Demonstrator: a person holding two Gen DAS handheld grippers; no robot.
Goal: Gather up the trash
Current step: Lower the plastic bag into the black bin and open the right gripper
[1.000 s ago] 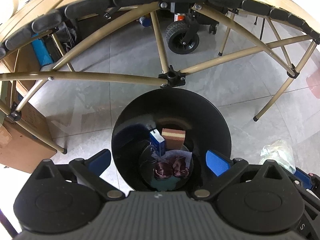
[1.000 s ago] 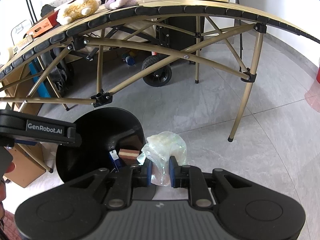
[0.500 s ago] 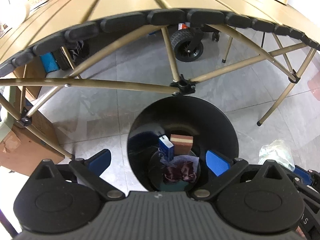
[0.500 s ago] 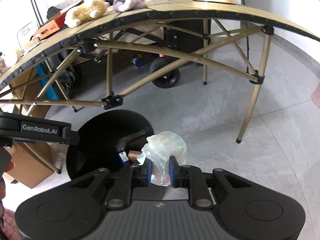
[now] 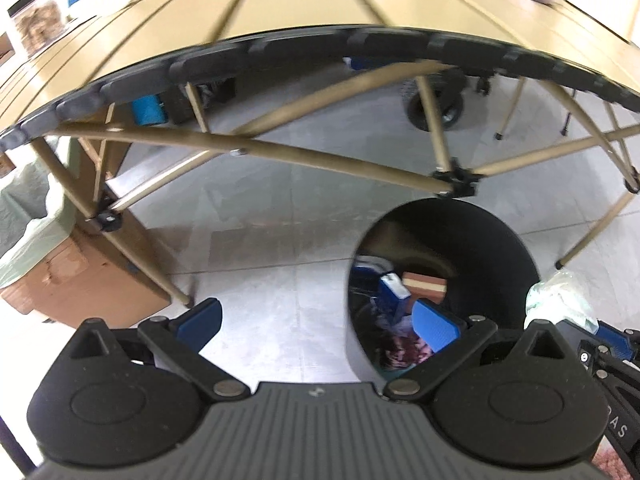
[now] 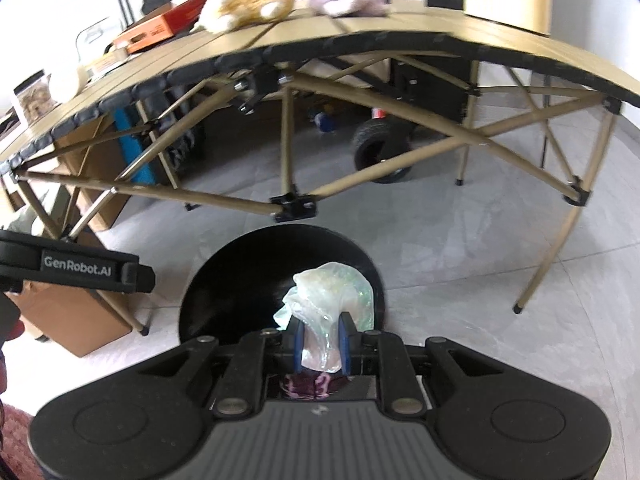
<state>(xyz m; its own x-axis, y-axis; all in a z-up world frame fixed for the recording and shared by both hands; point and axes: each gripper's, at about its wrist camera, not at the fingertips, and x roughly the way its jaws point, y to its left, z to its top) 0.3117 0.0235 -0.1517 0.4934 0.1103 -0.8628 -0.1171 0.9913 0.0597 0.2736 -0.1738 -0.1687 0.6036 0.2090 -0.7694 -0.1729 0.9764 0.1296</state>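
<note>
Right tongs [image 6: 320, 342] pinch a plastic wrapper [image 6: 330, 300] above the bin [image 6: 208, 292]; left tongs [image 5: 316, 322] gape empty; a light wrapper may drift past the rim

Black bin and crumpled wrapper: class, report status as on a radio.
Right hand-held gripper shut on crumpled plastic wrapper, above black bin. Left hand-held gripper open, empty. Nothing in the way.
</note>
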